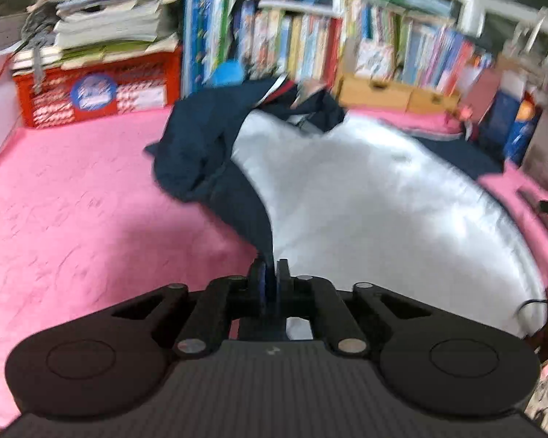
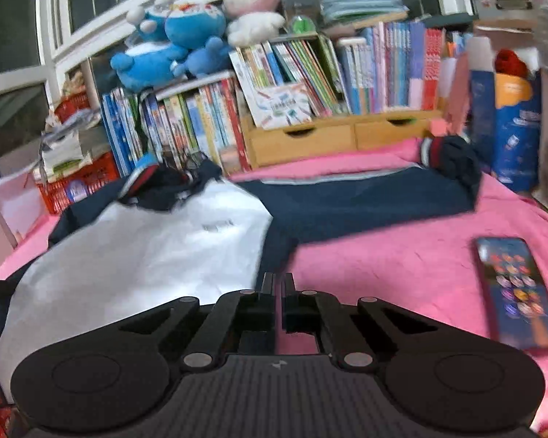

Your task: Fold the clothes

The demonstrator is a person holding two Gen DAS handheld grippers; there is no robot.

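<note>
Navy-and-white jacket lies mid-frame on pink blanket; left gripper pinches its hem, right gripper pressed together at its edge.

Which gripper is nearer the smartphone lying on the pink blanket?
Right. The dark smartphone lies just to the right of the right gripper. The left gripper pinches the navy and white jacket at its other edge; the phone is outside its view.
</note>
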